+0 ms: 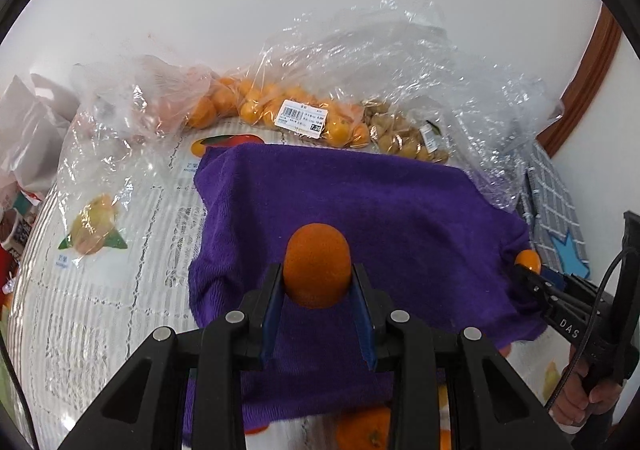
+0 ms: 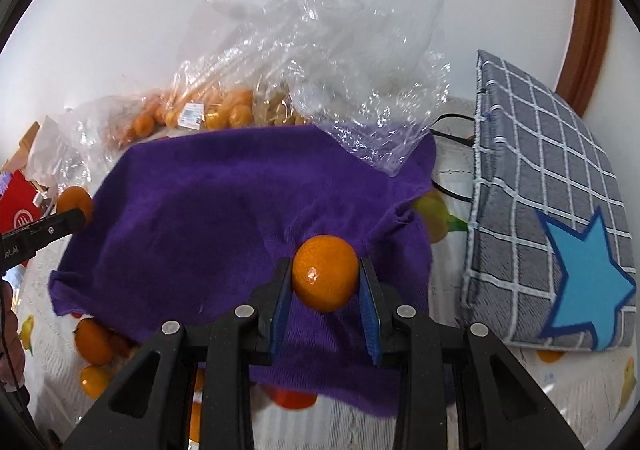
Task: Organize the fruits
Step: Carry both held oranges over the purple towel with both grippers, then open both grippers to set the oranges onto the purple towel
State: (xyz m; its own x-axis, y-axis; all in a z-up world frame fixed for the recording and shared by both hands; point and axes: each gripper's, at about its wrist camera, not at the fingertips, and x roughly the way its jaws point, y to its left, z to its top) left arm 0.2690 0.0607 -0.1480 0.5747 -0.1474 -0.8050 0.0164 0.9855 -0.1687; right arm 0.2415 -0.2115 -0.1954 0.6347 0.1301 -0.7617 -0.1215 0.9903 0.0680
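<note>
My left gripper is shut on an orange mandarin and holds it over a purple towel spread on the table. My right gripper is shut on a second, glossy mandarin over the towel's right part. The right gripper and its mandarin show at the right edge of the left wrist view. The left gripper's mandarin shows at the left of the right wrist view. A clear bag of mandarins with a price label lies behind the towel.
A second clear bag of small tan fruits and crumpled empty plastic lie at the back. A grey checked cushion with a blue star stands at the right. The tablecloth has fruit prints. Red packaging sits left.
</note>
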